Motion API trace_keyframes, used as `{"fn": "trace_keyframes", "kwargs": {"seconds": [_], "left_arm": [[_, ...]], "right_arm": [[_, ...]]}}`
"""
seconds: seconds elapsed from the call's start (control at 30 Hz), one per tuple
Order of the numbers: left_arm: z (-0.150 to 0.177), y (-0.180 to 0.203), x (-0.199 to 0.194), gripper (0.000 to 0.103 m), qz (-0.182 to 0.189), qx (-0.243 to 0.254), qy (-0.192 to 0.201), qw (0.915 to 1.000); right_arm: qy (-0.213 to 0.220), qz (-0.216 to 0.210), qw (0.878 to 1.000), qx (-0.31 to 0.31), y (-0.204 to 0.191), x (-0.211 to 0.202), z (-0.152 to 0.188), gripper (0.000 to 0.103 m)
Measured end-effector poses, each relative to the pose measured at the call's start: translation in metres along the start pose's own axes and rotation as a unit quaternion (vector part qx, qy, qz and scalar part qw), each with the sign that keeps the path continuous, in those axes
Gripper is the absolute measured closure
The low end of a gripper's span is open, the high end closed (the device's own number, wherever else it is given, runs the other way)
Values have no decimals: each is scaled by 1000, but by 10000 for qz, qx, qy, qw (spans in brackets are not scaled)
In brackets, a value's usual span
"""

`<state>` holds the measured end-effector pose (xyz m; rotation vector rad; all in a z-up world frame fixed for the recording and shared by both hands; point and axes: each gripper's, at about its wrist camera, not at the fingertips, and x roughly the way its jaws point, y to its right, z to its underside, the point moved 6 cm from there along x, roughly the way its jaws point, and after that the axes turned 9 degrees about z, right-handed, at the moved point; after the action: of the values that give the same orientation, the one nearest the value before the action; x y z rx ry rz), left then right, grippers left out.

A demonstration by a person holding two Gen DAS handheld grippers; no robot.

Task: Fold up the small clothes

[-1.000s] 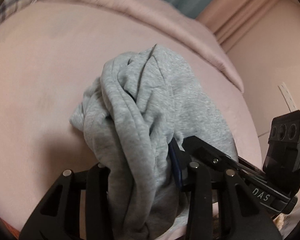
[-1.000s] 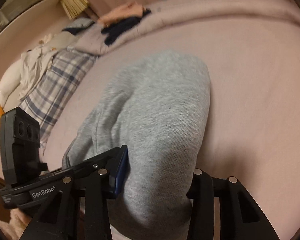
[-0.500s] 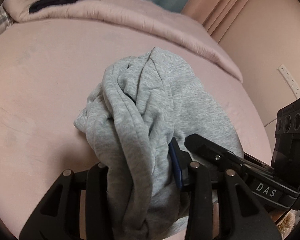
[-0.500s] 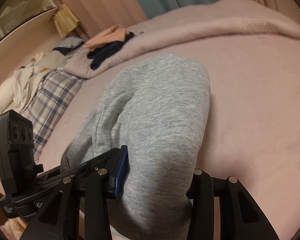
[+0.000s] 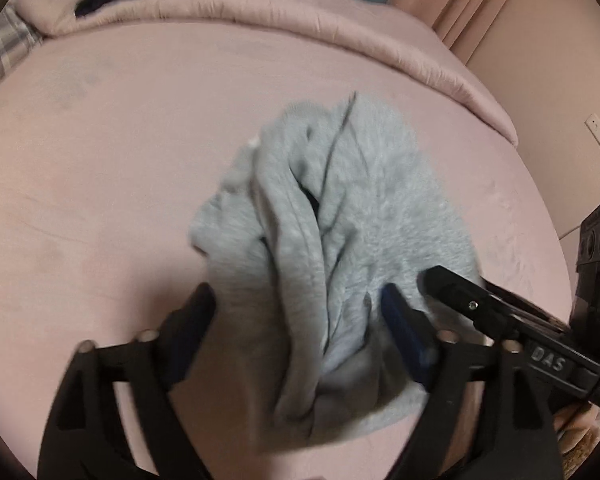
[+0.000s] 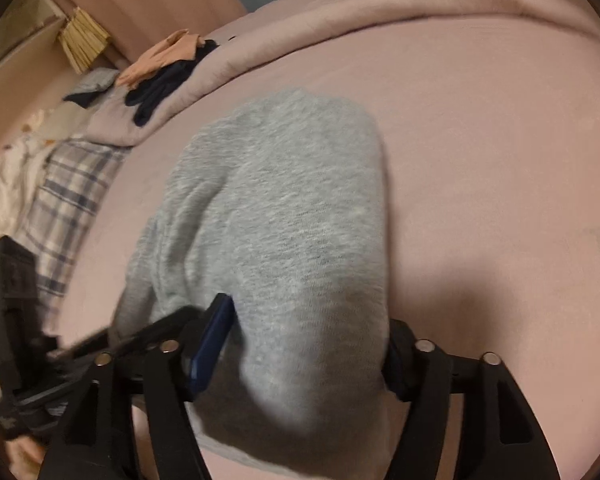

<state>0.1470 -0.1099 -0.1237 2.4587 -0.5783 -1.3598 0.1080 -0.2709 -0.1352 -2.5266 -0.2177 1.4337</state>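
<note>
On pink bed [image 5: 100, 184] — one grey garment [image 5: 340, 216] between left gripper [image 5: 296, 332] and right gripper [image 6: 308, 344], both just spreading

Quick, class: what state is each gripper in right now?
Left gripper: open, jaws just opened, grey garment loose between them.
Right gripper: jaws just opened; garment between them, grip cannot be told.
</note>
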Motion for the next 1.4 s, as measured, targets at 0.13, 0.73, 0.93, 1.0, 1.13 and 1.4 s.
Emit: {"fn": "trace_keyframes", "kwargs": {"seconds": [0.13, 0.73, 0.93, 1.0, 1.13, 1.4], "left_arm": [[-6, 1, -40, 1, -72, 209, 366, 9991], [27, 19, -81, 1, 23, 116, 566, 9983], [31, 22, -83, 1, 13, 171, 622, 9979], [31, 21, -83, 1, 34, 153, 627, 9979], [31, 19, -85, 1, 13, 140, 660, 9977], [31, 19, -90, 1, 9, 152, 730, 9972]], "right_arm": [[425, 586, 9971, -214, 0, -33, -5, 15], [1510, 1097, 9821, -238, -17, -116, 5, 6], [1462, 1118, 9825, -293, -19, -116, 12, 6], [1473, 1133, 9822, -277, -18, -118, 12, 6], [1485, 1165, 9816, -277, -19, -119, 13, 6], [1450, 1234, 9814, -258, -18, -117, 15, 6]]}}
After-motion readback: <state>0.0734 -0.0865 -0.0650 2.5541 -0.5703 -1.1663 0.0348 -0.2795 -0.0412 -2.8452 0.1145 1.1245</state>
